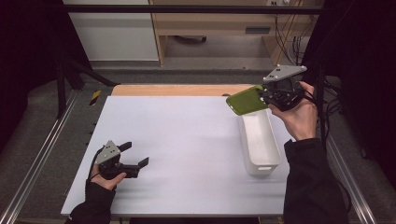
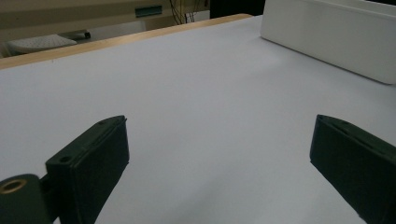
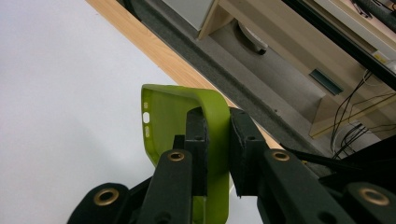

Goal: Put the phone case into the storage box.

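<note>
Right claw (image 1: 267, 96) is clamped on the green phone case (image 1: 246, 100). In the right gripper view the pads pinch one side wall of the case (image 3: 205, 135), one jaw inside the shell, one outside. Edge grip makes sense: the shell is thin and soft, so the wall is the only thing to bite on.

I've got the case up in the air, over the far end of the white bin (image 1: 259, 140), tilted, camera cutout end pointing away from my hand. It's clear of the bin rim, not touching. My read: this is a carry toward a drop into the bin, and holding it high keeps the free end from catching the wall.

Left claw (image 1: 135, 156) is open, jaws wide, nothing between them. It sits low near the front left of the desk (image 1: 187, 140), well apart from the bin. The left gripper view shows bare desk (image 2: 196, 116) ahead and the bin (image 2: 336, 37) off in the corner. Parked out of the way, I'd say.

Risk: a soft wall can flex and slip in the pinch, so I'd lower before opening.
</note>
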Motion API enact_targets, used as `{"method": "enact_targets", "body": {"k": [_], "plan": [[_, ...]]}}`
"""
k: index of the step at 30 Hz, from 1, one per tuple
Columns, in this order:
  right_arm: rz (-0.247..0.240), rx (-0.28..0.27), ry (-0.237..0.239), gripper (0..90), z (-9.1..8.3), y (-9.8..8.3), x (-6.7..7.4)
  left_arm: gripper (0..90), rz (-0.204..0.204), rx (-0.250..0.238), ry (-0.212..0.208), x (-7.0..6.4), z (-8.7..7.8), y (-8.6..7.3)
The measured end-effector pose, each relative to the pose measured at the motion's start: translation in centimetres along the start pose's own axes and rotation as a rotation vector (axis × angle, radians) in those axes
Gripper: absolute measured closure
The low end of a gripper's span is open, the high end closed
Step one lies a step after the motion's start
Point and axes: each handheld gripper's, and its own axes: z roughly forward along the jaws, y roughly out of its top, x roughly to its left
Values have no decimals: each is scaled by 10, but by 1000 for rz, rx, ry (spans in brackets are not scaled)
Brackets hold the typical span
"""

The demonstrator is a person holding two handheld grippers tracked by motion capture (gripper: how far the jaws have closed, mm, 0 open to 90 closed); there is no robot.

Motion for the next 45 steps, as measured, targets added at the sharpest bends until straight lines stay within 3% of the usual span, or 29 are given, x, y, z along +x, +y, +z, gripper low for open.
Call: {"method": "enact_targets", "body": {"k": [24,45], "plan": [[-50,67,-55,792,4,-6,-13,43,5,-1,-2,0,0,0],[-140,131,-62,792,20,-16,-21,43,10,4,-6,0,2,-1]]}}
